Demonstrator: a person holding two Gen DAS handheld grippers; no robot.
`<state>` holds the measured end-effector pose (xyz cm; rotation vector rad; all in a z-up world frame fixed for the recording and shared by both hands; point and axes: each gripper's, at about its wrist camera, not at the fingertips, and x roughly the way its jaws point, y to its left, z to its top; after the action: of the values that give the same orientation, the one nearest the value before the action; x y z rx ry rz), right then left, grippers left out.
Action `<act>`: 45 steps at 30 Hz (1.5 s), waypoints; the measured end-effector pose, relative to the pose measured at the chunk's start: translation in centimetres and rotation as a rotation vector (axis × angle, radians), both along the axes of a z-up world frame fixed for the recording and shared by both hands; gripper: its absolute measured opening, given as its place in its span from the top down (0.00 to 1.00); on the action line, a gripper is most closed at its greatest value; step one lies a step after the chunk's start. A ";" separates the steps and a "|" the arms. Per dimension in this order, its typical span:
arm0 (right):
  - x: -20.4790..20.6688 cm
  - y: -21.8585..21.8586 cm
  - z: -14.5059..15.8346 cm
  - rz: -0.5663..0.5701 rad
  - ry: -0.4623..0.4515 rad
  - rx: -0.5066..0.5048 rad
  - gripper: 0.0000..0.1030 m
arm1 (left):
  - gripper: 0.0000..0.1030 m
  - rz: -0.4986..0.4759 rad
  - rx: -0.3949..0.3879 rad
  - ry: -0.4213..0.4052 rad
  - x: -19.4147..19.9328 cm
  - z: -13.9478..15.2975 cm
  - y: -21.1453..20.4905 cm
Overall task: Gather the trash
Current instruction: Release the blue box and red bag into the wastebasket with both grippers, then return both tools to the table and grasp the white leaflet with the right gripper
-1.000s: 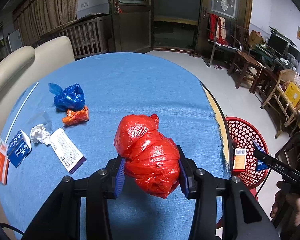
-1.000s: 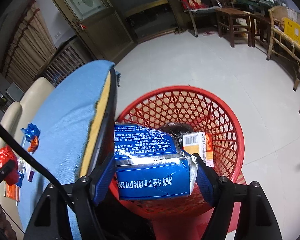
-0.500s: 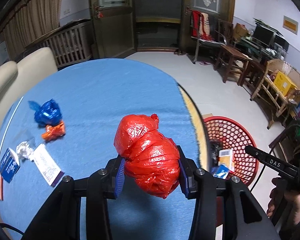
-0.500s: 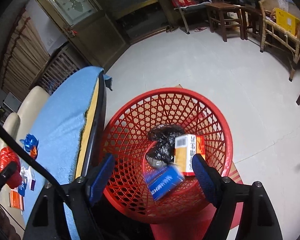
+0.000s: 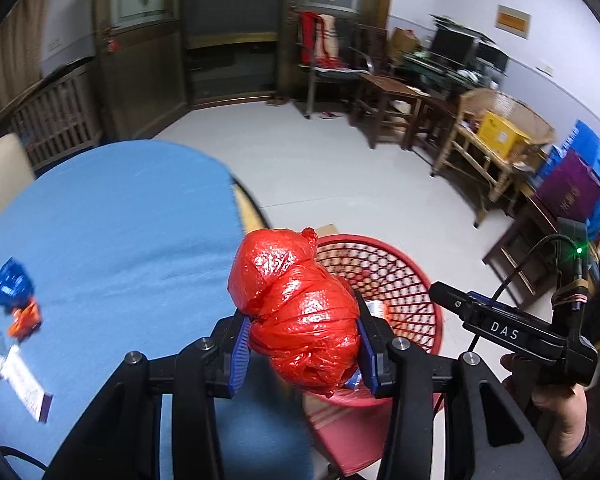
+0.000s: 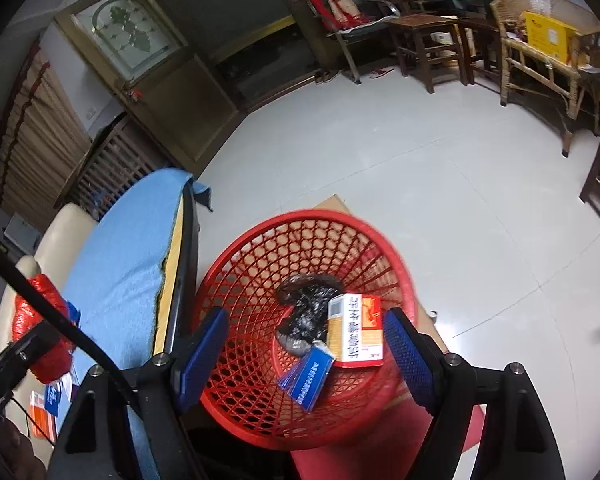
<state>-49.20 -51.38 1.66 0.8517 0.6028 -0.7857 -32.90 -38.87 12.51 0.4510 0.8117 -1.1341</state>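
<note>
The round surface under its blue cloth fills the left tongs' view from 8 to 11 o'clock. Off its edge, on the floor, stands the red basket, low centre in the right tongs' view. The left tongs grip a red bag between blue pads, hanging over the surface's edge with the basket just behind at 3 o'clock. The right tongs gape wide and empty above the basket. Inside lie a black bag, an orange box at its 3 o'clock, and a blue box at 6. A blue bag sits far left on the surface.
</note>
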 end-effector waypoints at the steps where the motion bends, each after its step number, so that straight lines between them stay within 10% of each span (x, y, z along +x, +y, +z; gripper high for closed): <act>1: -0.5 -0.2 0.1 -0.011 -0.007 -0.001 0.20 | 0.54 -0.019 0.005 0.006 -0.3 -0.1 -0.6; 15: -3.8 -0.8 0.8 -0.084 -0.030 -0.003 0.20 | 0.29 -0.031 0.007 0.071 0.2 -0.8 -3.3; 45: 18.4 17.2 3.2 0.564 0.054 -0.132 0.20 | 0.27 0.816 0.030 0.125 15.3 -6.6 31.1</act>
<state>-30.81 -34.19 4.82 0.5004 0.7841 -0.3290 -17.59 -7.80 5.92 0.0441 0.9937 -0.3909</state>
